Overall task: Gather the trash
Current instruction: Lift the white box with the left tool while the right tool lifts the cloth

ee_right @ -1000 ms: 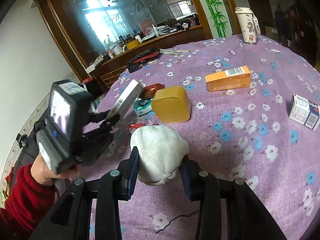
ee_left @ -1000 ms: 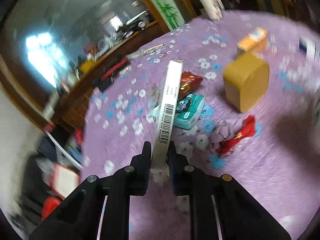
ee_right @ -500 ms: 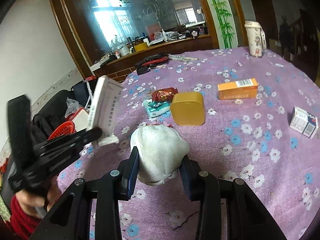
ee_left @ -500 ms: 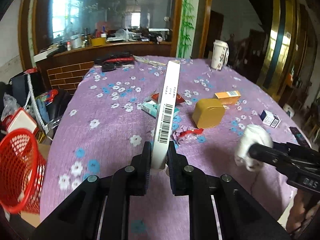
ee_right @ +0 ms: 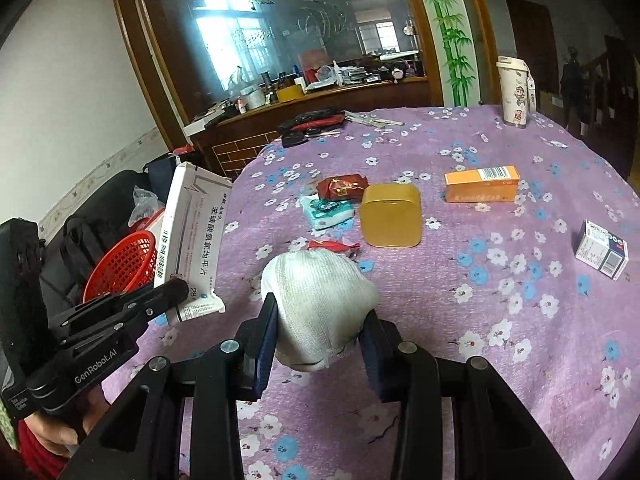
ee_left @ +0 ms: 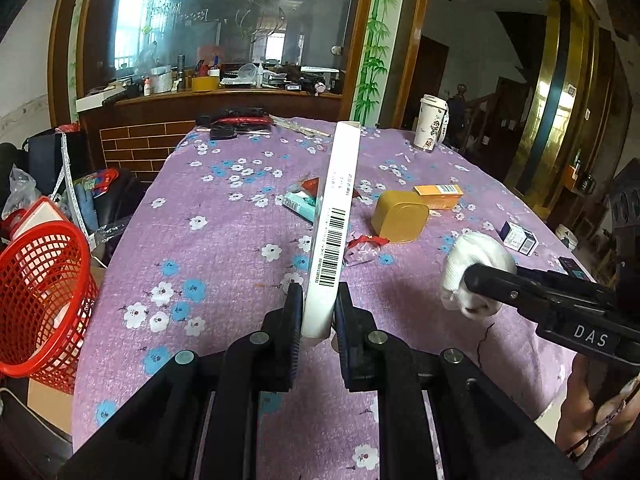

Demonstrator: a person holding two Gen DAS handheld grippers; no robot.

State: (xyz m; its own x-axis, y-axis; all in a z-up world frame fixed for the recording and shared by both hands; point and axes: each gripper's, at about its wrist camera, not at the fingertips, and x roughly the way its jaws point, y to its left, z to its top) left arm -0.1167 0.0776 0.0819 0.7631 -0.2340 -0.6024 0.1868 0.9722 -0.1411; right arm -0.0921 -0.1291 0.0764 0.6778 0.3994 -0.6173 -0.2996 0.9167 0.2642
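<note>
My left gripper point(ee_left: 317, 312) is shut on a flat white medicine box point(ee_left: 334, 224) with a barcode, held edge-up above the purple flowered table point(ee_left: 208, 248). The box also shows in the right wrist view point(ee_right: 192, 240). My right gripper point(ee_right: 320, 332) is shut on a wad of white cloth point(ee_right: 318, 304), held above the table's near side; the wad shows in the left wrist view point(ee_left: 472, 272). A red mesh basket point(ee_left: 38, 296) stands off the table's left edge, and shows in the right wrist view point(ee_right: 122, 266).
On the table lie a gold tin point(ee_right: 390, 220), an orange box point(ee_right: 482, 184), a small white and blue box point(ee_right: 602, 254), a teal tissue pack point(ee_right: 328, 212), red wrappers point(ee_right: 342, 188) and a tall cup point(ee_right: 516, 94). Bags sit on the floor at the left.
The left gripper has swung left and pulled back with the white box, so the red basket has come into its view. The right gripper stays nearly still with the cloth wad.
</note>
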